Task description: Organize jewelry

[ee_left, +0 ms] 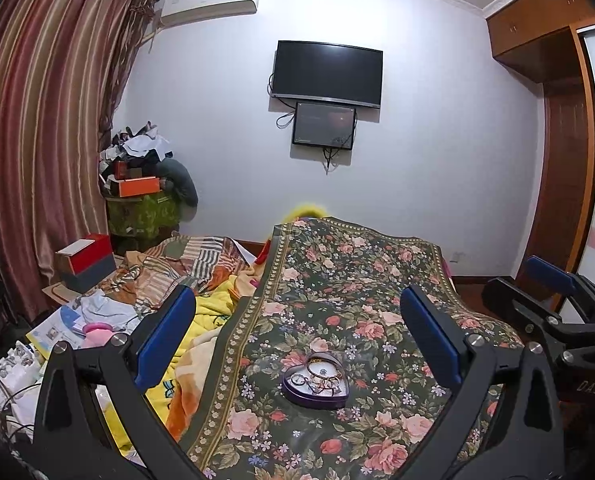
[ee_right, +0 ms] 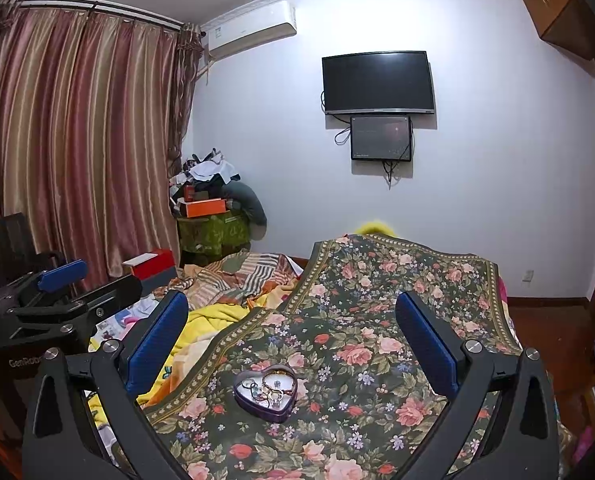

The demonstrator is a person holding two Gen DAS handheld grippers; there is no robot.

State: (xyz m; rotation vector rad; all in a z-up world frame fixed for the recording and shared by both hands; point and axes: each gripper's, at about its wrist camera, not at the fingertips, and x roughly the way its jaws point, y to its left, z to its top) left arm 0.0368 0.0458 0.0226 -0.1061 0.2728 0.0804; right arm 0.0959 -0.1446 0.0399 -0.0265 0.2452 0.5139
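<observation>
A purple heart-shaped jewelry box (ee_left: 315,384) lies open on the floral cloth (ee_left: 337,280), with rings and bracelets (ee_left: 323,378) piled inside. It also shows in the right wrist view (ee_right: 266,392), where the jewelry (ee_right: 271,390) lies in it. My left gripper (ee_left: 297,300) is open and empty, held above and behind the box. My right gripper (ee_right: 293,304) is open and empty too, at about the same height. The right gripper shows at the right edge of the left wrist view (ee_left: 557,304); the left gripper shows at the left of the right wrist view (ee_right: 65,292).
A rumpled yellow and striped blanket (ee_left: 201,280) lies left of the cloth. Boxes (ee_left: 85,264) and papers clutter the far left. A heap of clothes and boxes (ee_left: 145,176) stands in the corner by the curtain (ee_left: 37,140). A wardrobe (ee_left: 557,160) is at right.
</observation>
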